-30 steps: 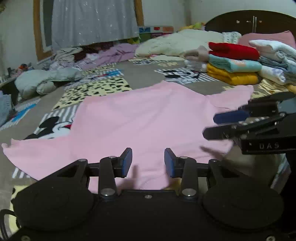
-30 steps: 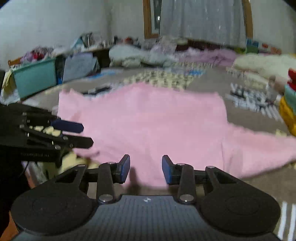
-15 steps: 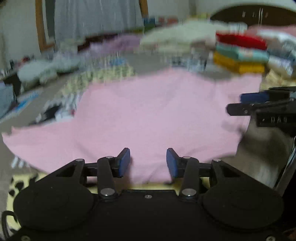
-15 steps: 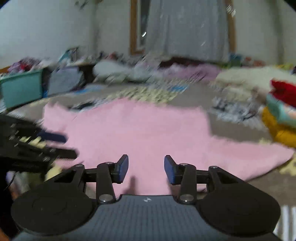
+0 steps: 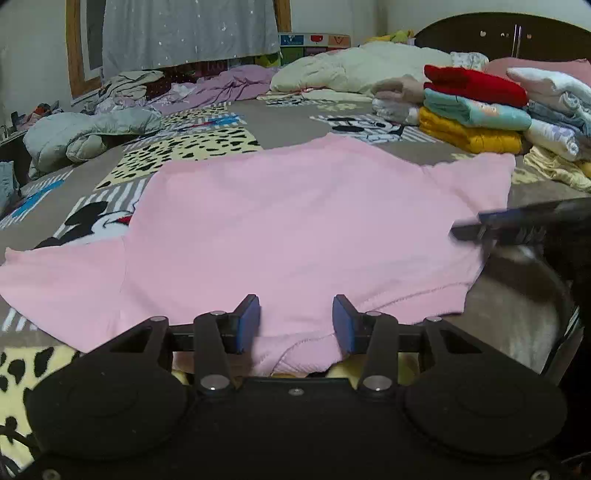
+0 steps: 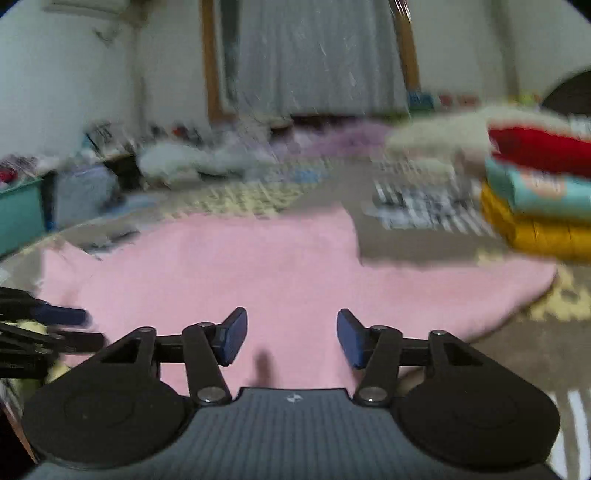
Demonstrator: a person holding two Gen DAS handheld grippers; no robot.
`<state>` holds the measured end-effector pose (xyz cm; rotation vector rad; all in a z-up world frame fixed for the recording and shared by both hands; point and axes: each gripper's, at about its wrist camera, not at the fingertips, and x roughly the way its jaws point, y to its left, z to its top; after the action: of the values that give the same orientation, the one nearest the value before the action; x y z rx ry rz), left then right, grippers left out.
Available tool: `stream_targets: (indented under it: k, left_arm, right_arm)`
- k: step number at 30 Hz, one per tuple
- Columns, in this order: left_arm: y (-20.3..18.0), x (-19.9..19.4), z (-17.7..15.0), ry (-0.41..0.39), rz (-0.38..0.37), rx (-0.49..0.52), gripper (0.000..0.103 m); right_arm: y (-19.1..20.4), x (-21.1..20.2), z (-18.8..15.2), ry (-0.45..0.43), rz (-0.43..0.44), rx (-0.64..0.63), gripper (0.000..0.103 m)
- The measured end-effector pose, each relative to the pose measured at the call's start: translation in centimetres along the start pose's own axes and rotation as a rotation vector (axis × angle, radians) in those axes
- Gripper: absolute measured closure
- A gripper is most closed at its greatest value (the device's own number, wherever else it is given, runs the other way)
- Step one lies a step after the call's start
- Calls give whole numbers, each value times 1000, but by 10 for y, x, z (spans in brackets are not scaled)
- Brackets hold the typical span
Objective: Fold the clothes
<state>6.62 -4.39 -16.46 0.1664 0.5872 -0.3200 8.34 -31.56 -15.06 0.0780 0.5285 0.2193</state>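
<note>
Each camera sits behind its hand-held gripper, low over the bed (image 5: 295, 129), facing slightly downward toward the curtained window (image 5: 188, 33). Both views share the pink garment (image 5: 295, 229) close ahead and the folded stack (image 6: 535, 192); the right view is motion-blurred.

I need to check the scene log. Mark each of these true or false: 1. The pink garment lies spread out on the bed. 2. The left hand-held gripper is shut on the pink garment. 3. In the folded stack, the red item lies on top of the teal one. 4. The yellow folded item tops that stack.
1. The pink garment lies spread on the bed: true.
2. False: the left hand-held gripper is open, its pads apart over the hem.
3. Red item on the teal one: true.
4. False: the yellow item lies under both.
</note>
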Motion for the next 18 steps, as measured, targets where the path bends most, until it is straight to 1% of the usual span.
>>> stream_targets:
  k: [2, 3, 4, 5, 7, 8, 10, 11, 12, 13, 14, 15, 16, 17, 18]
  left_arm:
    - [2, 0, 0, 3, -2, -9, 60]
    - [3, 0, 0, 4, -5, -16, 60]
    - [3, 0, 0, 5, -7, -23, 60]
    - [3, 1, 0, 6, -7, -25, 60]
    - [3, 3, 0, 8, -6, -28, 60]
    - [3, 3, 0, 8, -5, -26, 60]
    - [4, 4, -1, 9, -7, -24, 59]
    - [4, 4, -1, 9, -9, -24, 59]
    - [5, 4, -1, 10, -12, -26, 58]
    - [6, 4, -1, 10, -13, -28, 58]
    - [6, 4, -1, 9, -14, -30, 58]
    - [6, 4, -1, 9, -14, -29, 58]
    - [6, 5, -1, 9, -14, -28, 57]
    - [7, 5, -1, 9, -15, -27, 57]
    - [7, 5, -1, 9, -17, -29, 57]
  right_arm:
    - [-11, 6, -5, 38, -23, 63, 60]
    - [-15, 3, -2, 42, -32, 86, 68]
    - [-20, -1, 1, 42, -40, 112, 68]
    - [-26, -8, 1, 9, -33, 148, 66]
    - [-39, -17, 2, -71, 5, 207, 60]
    - [-43, -15, 5, -98, 12, 214, 59]
    - [-55, -1, 12, -118, 28, 237, 59]
    - [-59, 7, 12, -94, 30, 256, 59]
    - [-64, 20, 10, -40, -11, 277, 68]
    - [-72, 19, 8, -38, -56, 318, 97]
    - [-80, 17, 5, -38, -97, 362, 101]
    - [-91, 10, 6, -55, -117, 425, 99]
    - [-99, 4, 5, -80, -138, 459, 93]
    - [-106, 0, 5, -96, -170, 484, 92]
    - [-114, -2, 4, -112, -179, 517, 90]
